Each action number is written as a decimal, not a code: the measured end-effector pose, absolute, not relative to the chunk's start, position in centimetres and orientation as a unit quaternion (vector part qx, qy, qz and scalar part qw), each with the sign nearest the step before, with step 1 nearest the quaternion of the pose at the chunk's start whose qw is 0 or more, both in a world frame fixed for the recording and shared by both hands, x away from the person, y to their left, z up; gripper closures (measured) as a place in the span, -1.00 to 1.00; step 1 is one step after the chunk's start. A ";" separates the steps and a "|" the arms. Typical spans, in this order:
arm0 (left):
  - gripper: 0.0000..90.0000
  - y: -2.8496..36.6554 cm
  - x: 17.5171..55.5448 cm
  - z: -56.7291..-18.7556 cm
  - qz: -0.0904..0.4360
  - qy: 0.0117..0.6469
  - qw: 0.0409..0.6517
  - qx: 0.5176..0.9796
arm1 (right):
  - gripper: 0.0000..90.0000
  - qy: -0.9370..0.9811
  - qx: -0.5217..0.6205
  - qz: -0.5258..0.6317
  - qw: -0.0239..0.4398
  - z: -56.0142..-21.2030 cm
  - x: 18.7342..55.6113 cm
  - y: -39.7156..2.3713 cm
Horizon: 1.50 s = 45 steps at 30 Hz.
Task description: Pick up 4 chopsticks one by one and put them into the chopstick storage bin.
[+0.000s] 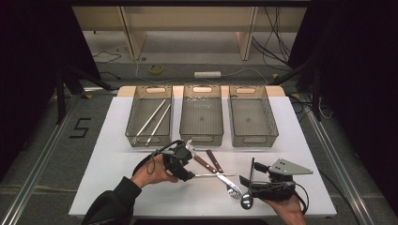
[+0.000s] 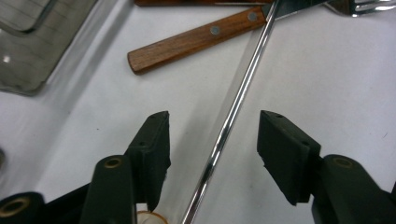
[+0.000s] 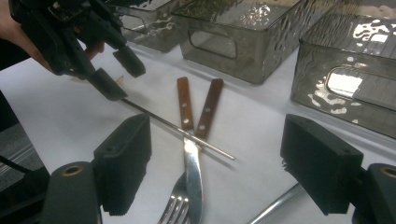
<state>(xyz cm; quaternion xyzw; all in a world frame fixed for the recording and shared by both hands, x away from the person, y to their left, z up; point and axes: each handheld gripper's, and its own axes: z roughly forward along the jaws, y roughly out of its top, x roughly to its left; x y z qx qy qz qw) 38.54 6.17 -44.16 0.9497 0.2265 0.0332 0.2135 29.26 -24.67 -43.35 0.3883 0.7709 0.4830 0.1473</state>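
1. In the high view a thin metal chopstick (image 1: 213, 175) lies on the white table (image 1: 112, 136) at lower centre of the frame, its long axis nearly level across the picture, running from the left gripper (image 1: 184, 165) toward the right.
2. In the left gripper view the chopstick (image 2: 233, 112) runs as a bright rod from bottom centre up to the upper right, passing between the two black pads (image 2: 156, 140). The jaws stand apart on either side of it and neither pad presses on it.
3. In the right gripper view the chopstick (image 3: 187, 130) slants from the left gripper (image 3: 114, 77) at upper left down to its free tip at centre right of the frame.
4. There it lies across a wooden-handled knife (image 3: 189, 149) and beside a second wooden handle (image 3: 209, 107); a fork (image 3: 175, 205) has its tines at the bottom centre.
5. The right gripper (image 1: 248, 180) sits at lower right of the high view, jaws wide apart with nothing between them, held just above the table beside a spoon (image 1: 246, 200).
6. Three clear bins stand in a row along the upper part of the table; the left bin (image 1: 136, 105) holds two more chopsticks (image 1: 152, 121), lying diagonally.
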 end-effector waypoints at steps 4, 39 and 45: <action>0.10 5.8 38.4 -44.5 0.032 0.217 0.203 0.954 | -0.43 0.771 0.389 0.482 0.147 -43.4 29.3 -24.7; 0.76 4.4 37.9 -46.2 0.036 0.156 0.163 0.974 | -0.42 0.773 0.389 0.480 0.145 -43.4 29.3 -24.6; 0.80 4.4 37.8 -46.2 0.036 0.137 0.161 0.977 | -0.42 0.773 0.388 0.480 0.145 -43.5 29.4 -24.6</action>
